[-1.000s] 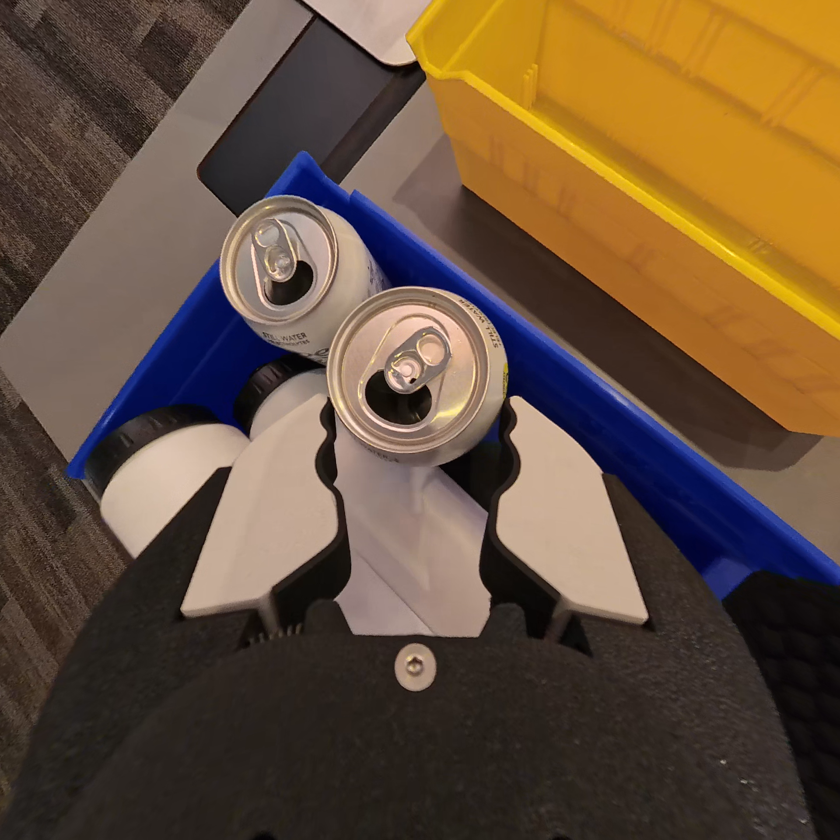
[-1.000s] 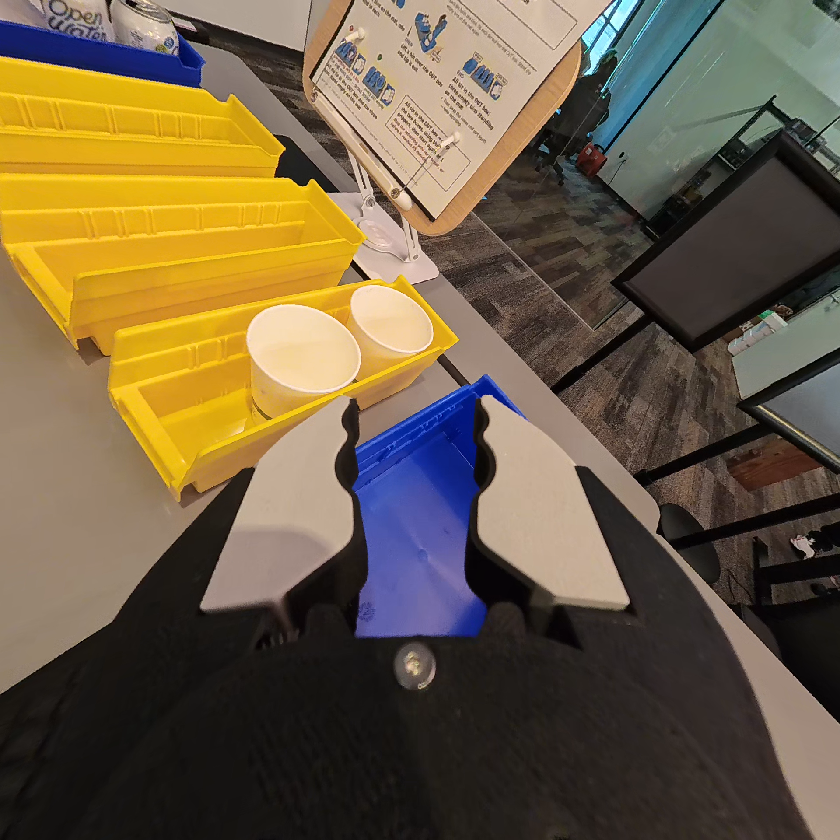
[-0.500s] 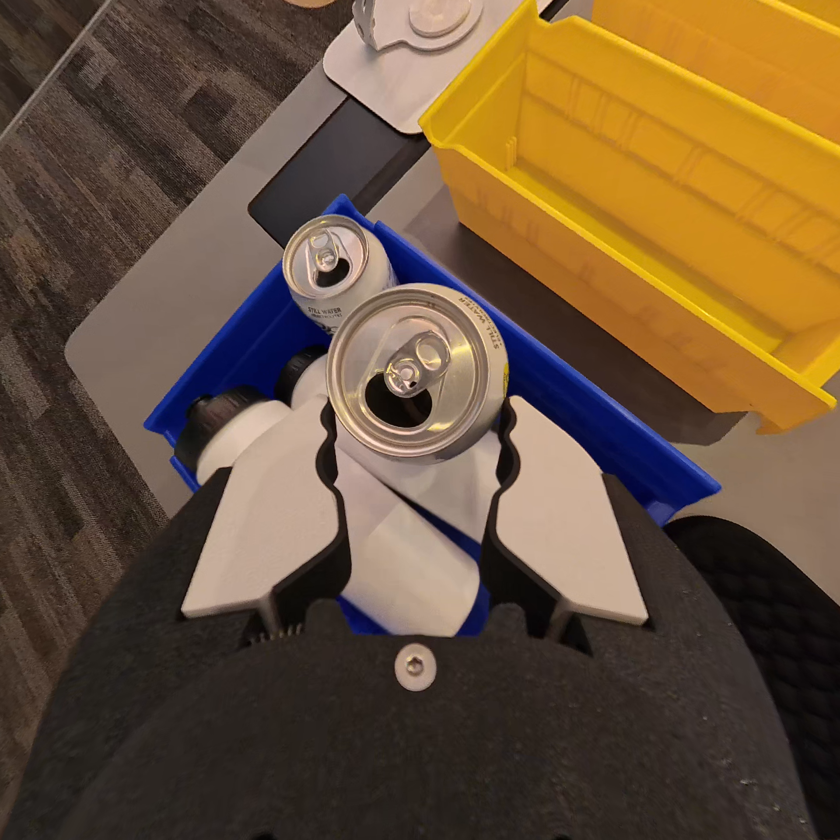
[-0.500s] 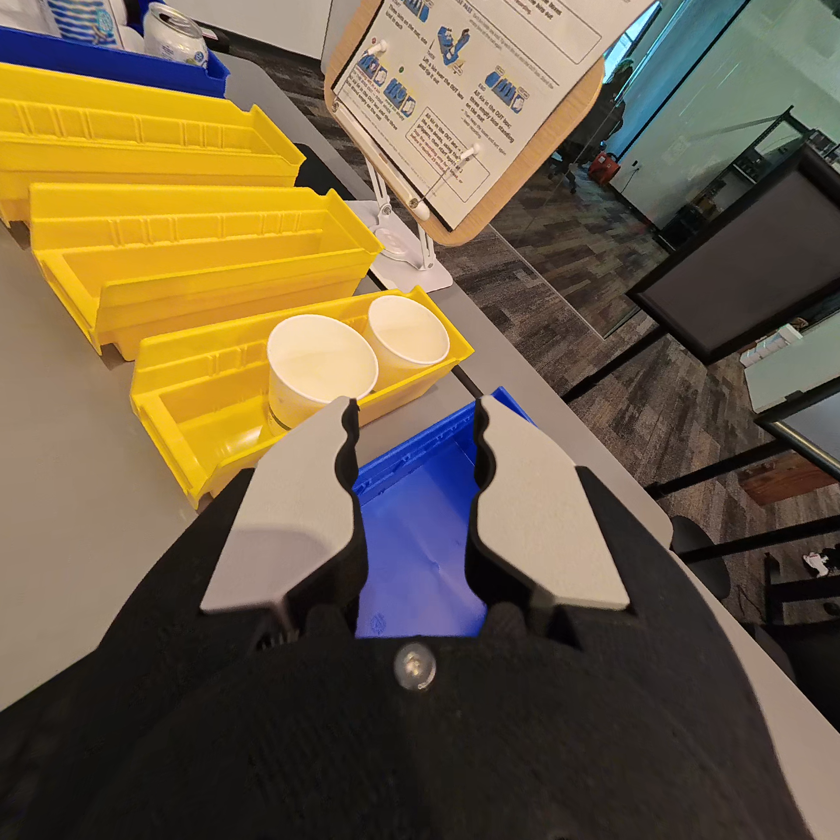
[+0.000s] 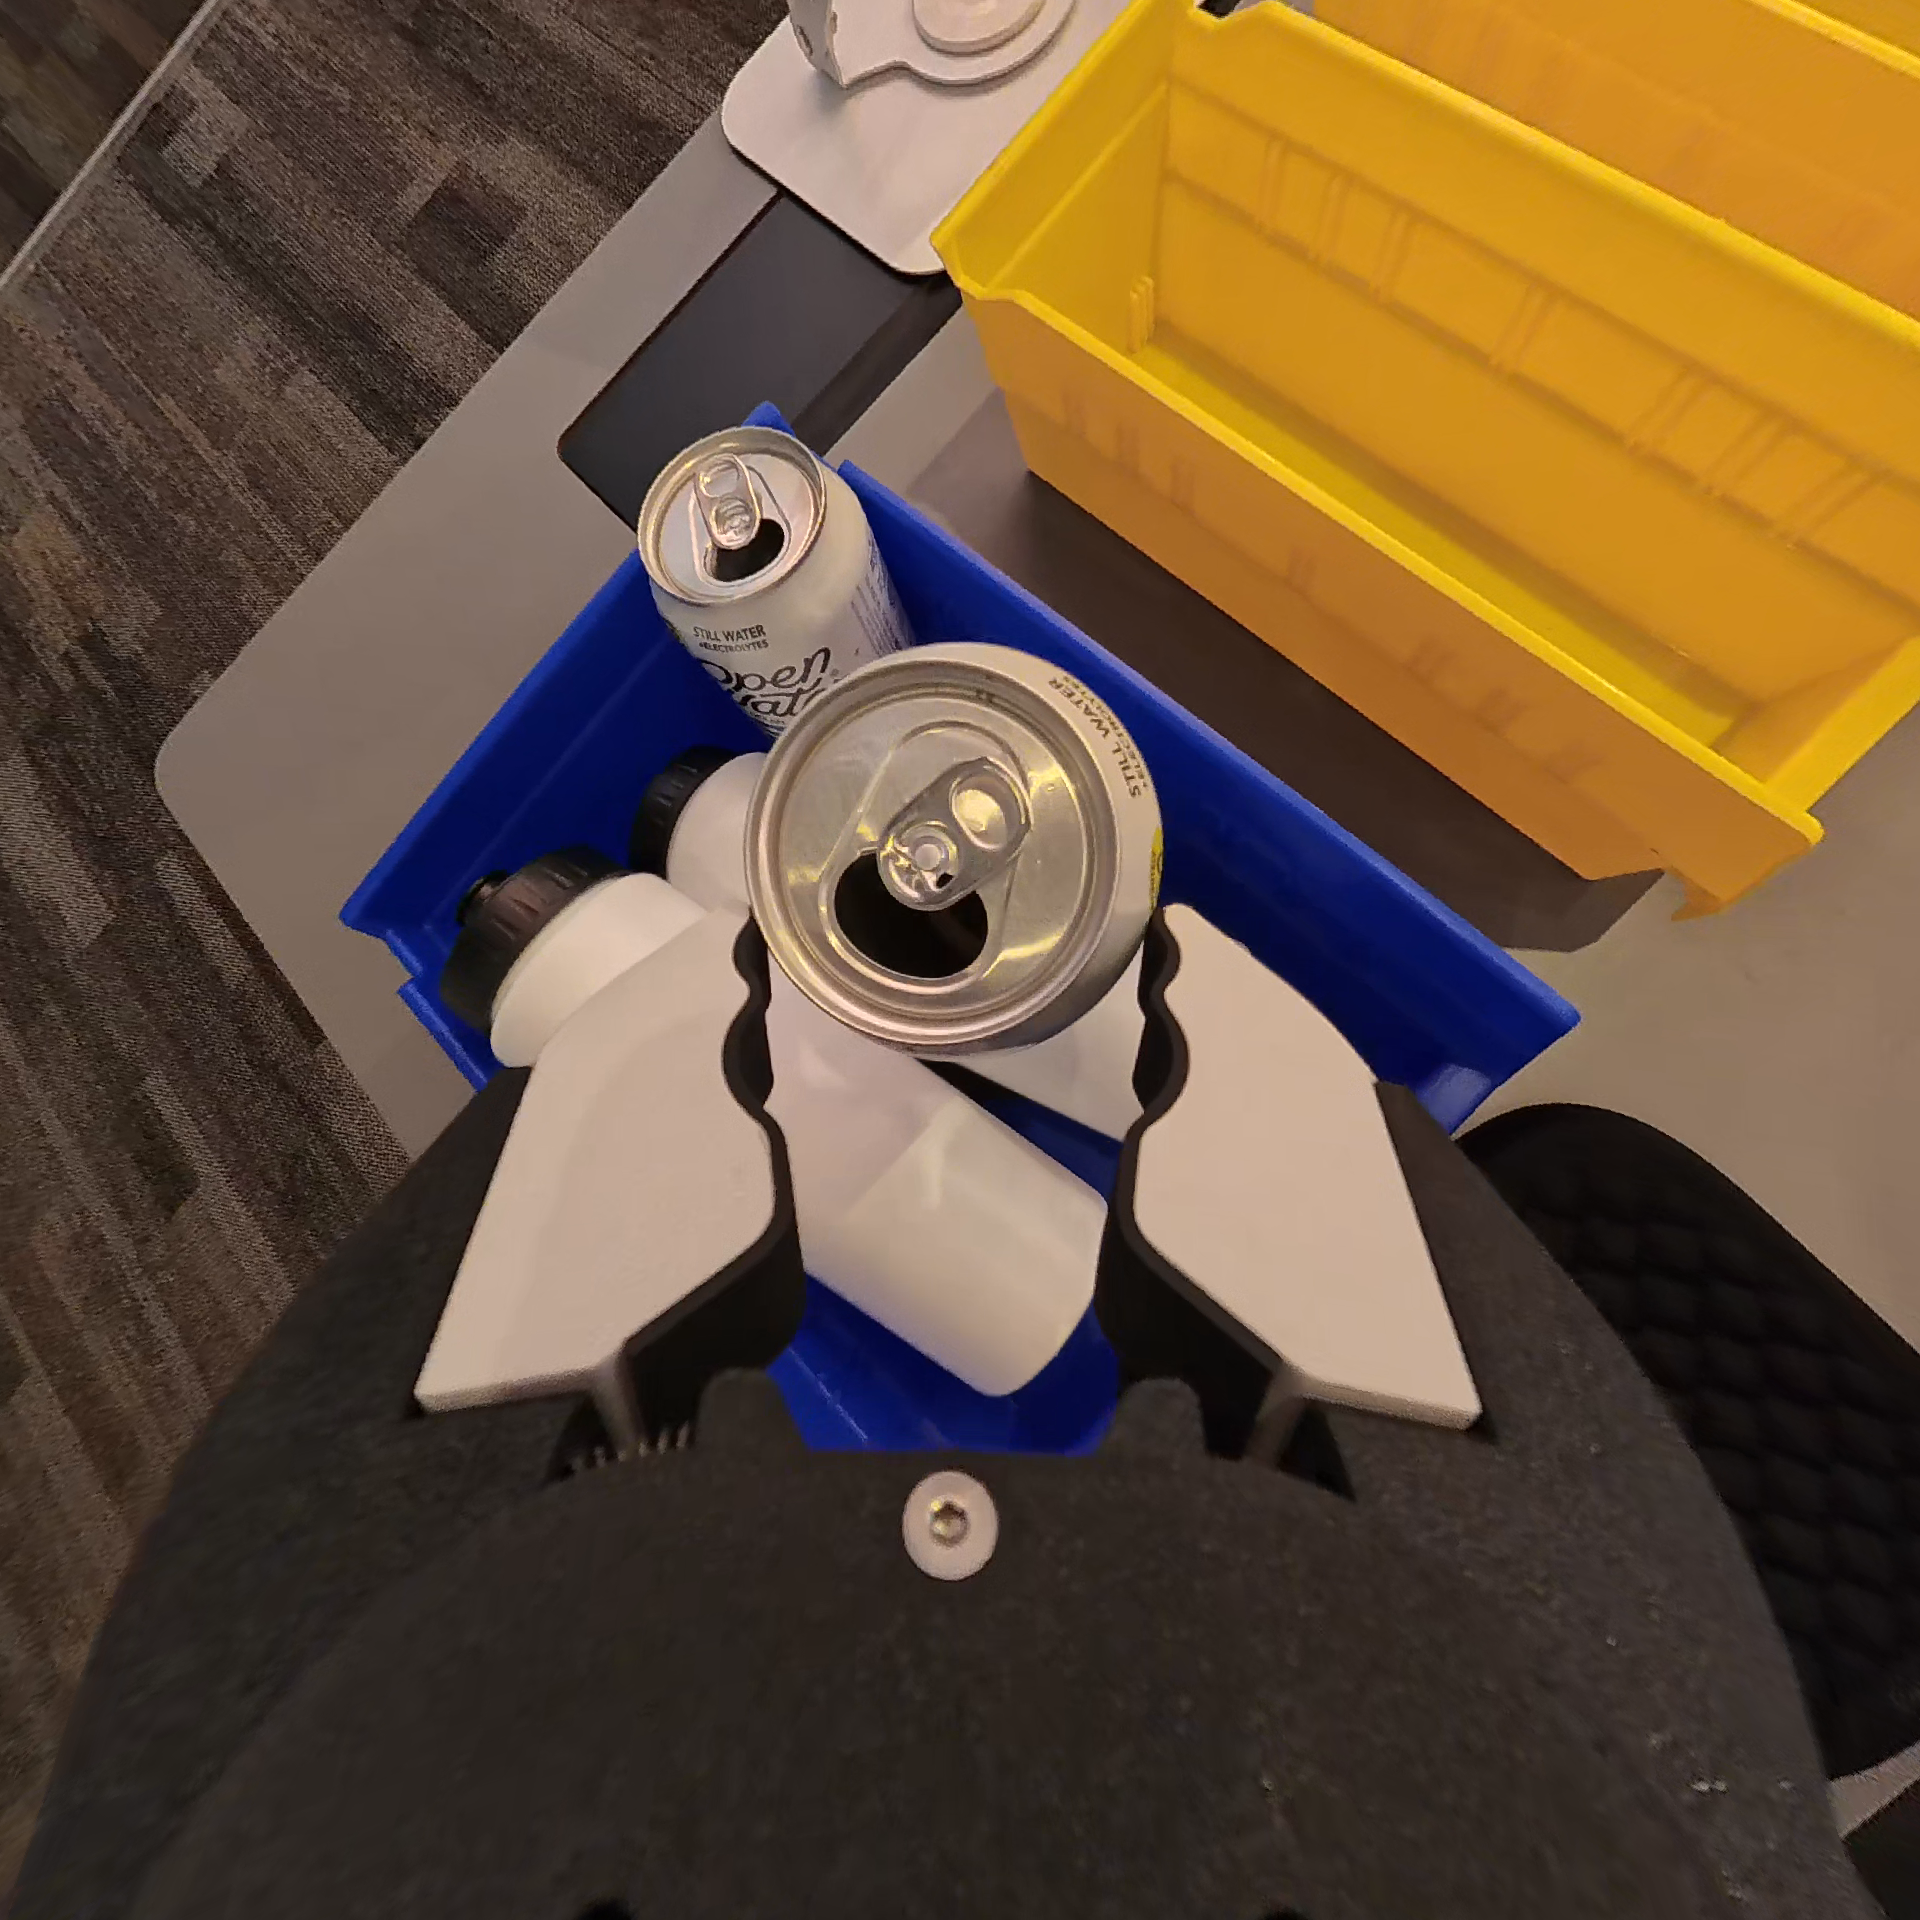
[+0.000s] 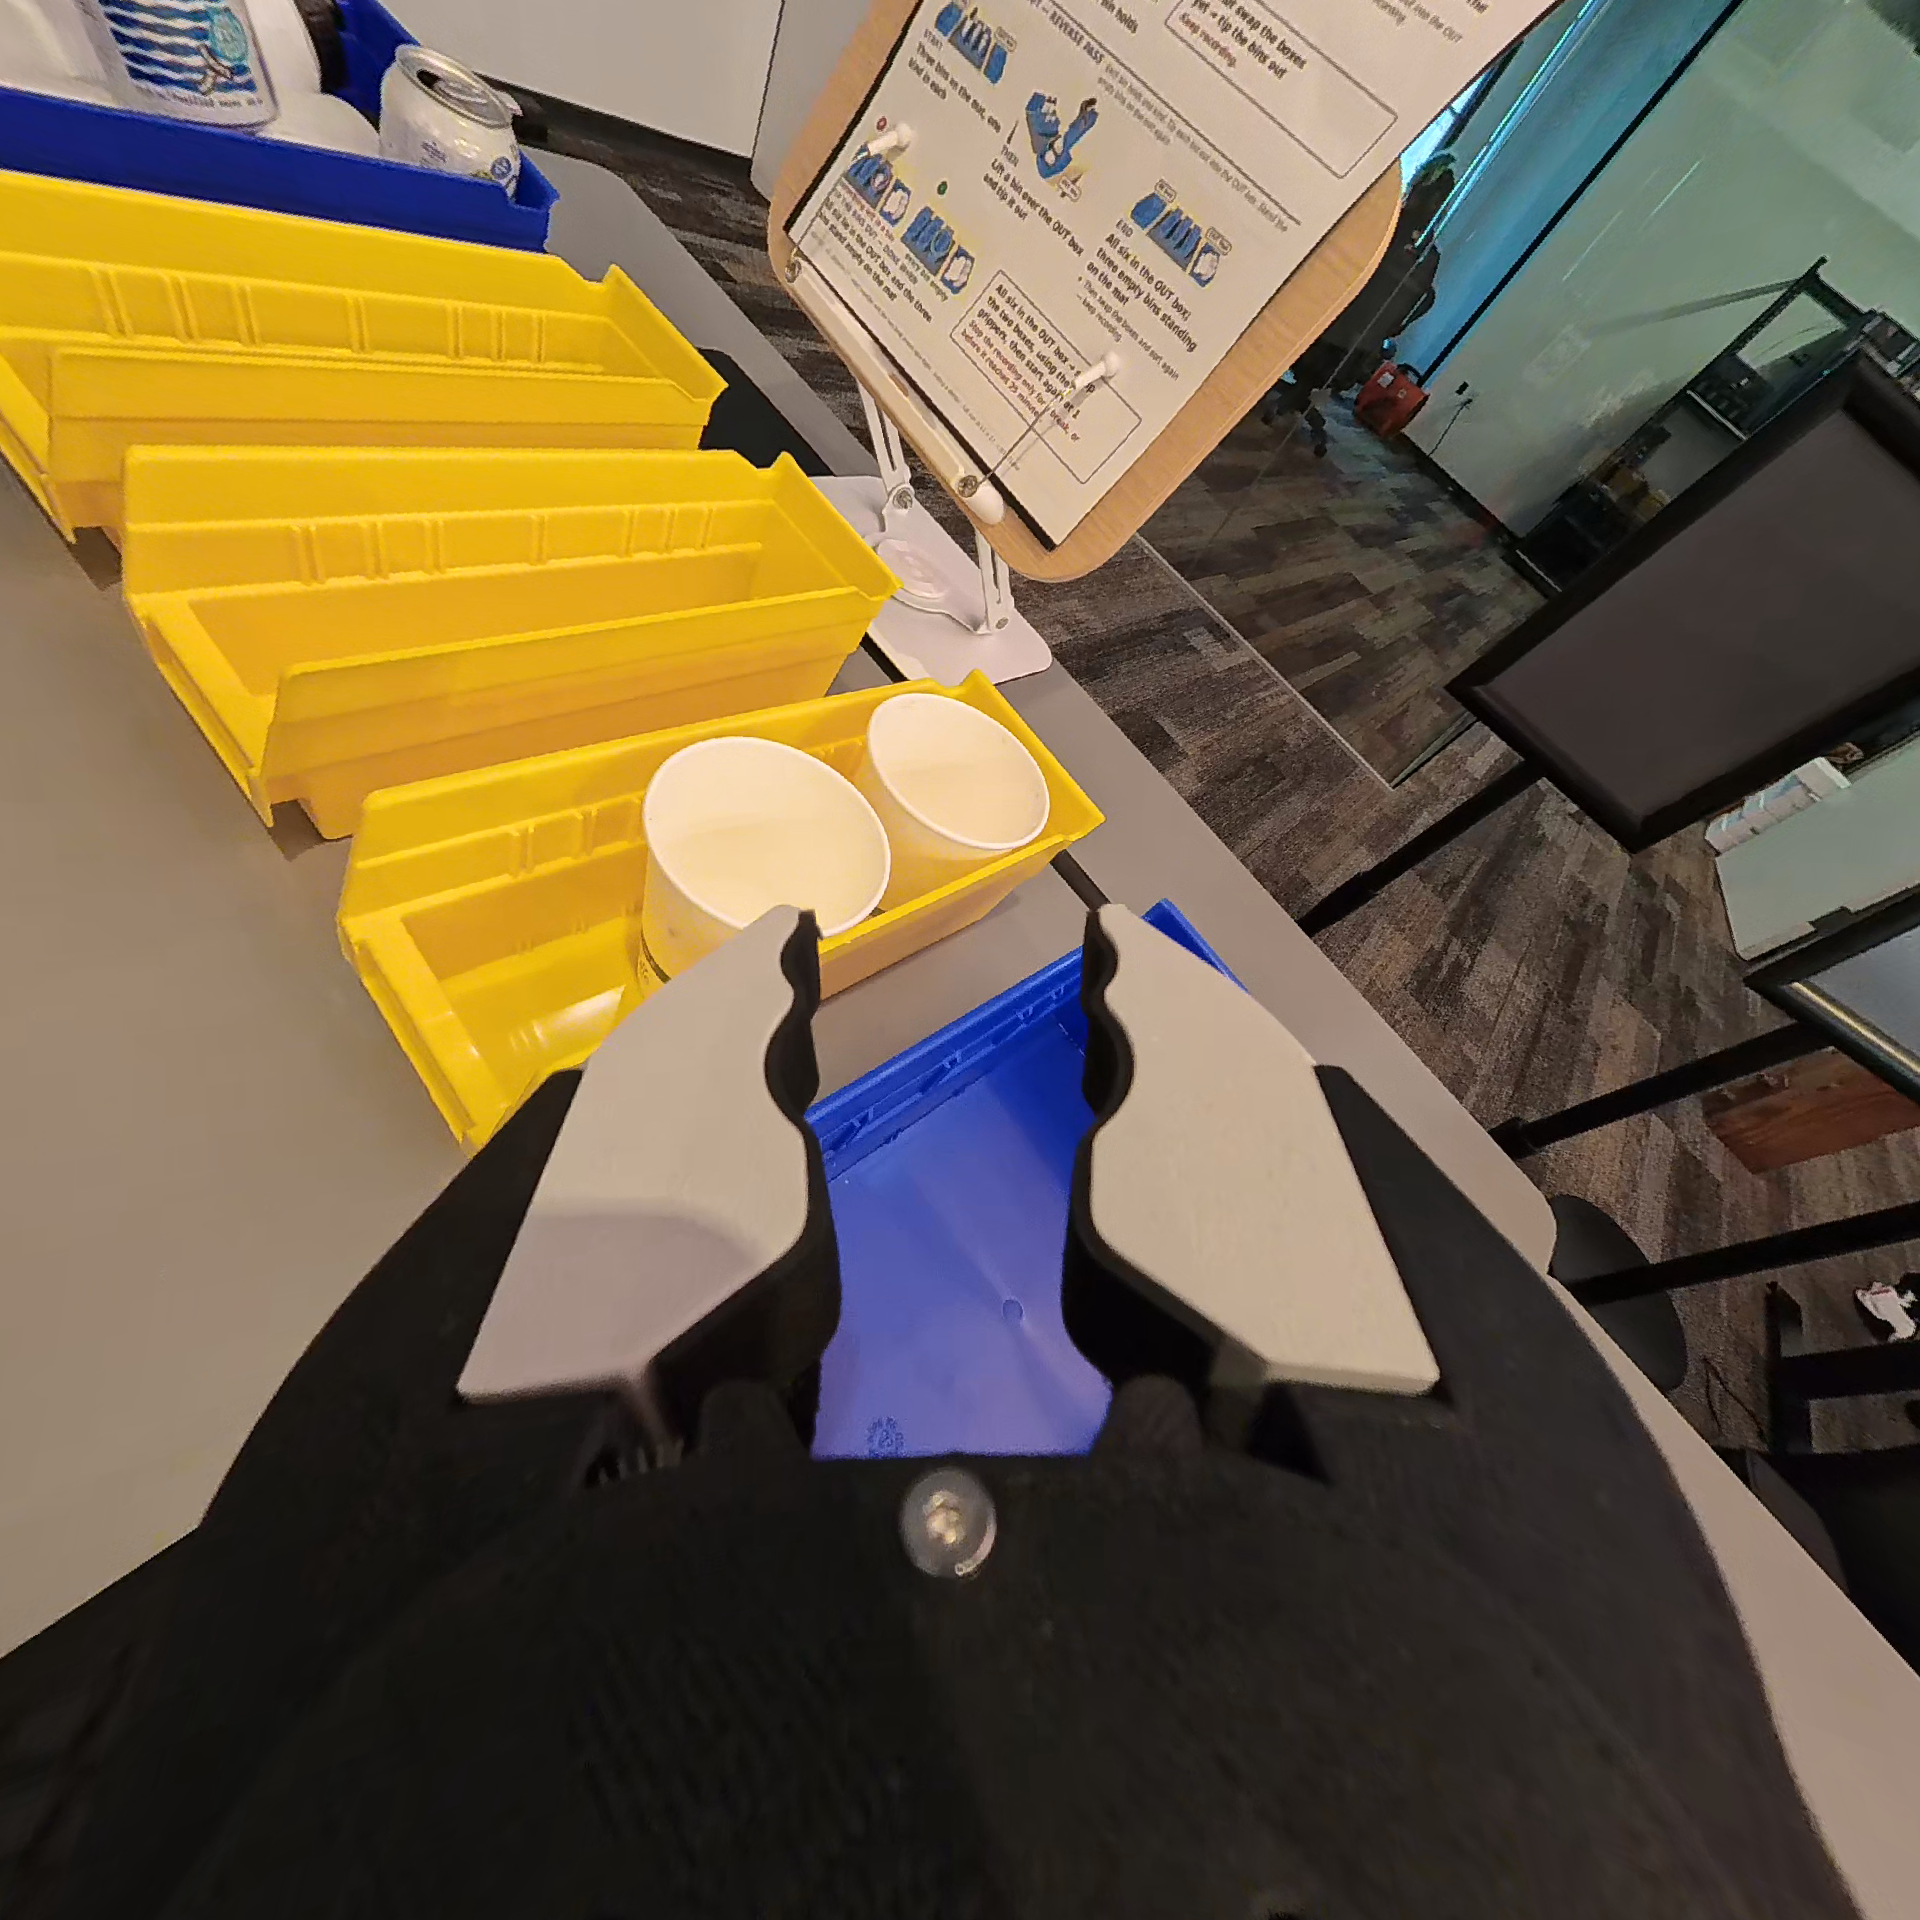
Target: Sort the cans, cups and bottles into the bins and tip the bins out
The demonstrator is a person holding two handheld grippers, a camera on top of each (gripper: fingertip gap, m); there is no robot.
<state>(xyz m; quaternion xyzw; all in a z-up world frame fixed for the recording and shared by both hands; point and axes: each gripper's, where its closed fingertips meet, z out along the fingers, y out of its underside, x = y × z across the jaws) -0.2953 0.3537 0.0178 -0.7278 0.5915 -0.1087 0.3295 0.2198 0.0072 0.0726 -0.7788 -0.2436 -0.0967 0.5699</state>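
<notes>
Can (image 5: 951, 847), silver-topped and white, sits clamped in the left gripper (image 5: 948, 971) above a blue bin (image 5: 1351, 894) holding two white bottles (image 5: 582, 966) and another can (image 5: 753, 561); a yellow bin (image 5: 1455, 436) lies beyond. The right gripper (image 6: 948, 961) hangs with fingers apart and bare over another blue bin (image 6: 966, 1247), near a yellow bin (image 6: 468, 997) holding two cups (image 6: 764, 831).

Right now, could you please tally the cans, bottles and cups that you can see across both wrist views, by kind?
Cans: 2, one held in the left gripper over the blue bin, can, and one standing in that bin
Bottles: 2, white with black caps
Cups: 2, white, in a yellow bin
Total: 6
</notes>
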